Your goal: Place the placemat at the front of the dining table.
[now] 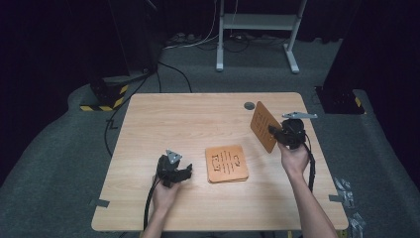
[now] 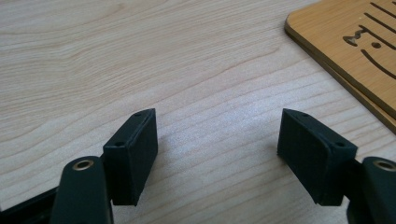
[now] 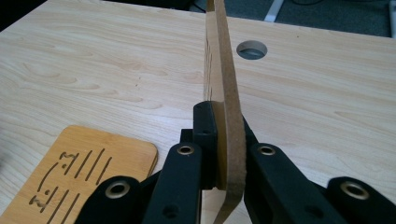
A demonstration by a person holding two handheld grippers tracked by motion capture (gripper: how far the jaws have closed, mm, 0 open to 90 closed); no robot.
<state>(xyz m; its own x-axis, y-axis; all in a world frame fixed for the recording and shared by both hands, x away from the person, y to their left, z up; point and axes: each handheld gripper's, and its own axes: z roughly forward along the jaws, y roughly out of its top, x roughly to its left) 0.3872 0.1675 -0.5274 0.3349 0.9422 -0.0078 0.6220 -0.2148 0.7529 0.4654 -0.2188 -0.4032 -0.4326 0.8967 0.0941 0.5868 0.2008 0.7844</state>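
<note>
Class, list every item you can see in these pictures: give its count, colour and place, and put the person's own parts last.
Table: one, light wood, centre of the high view.
Stacked boards: two at least, orange-brown with cut slots, flat on the table's middle.
Held board: one, orange-brown, raised on edge above the table's right side.
Cable hole: one, grey, near the table's far edge.
White frame: one, on the floor beyond the table.
Striped bases: two, black and yellow, on the floor left and right.
Left hand-held gripper: black, open over bare wood.
Right hand-held gripper: black, clamped on the held board.
</note>
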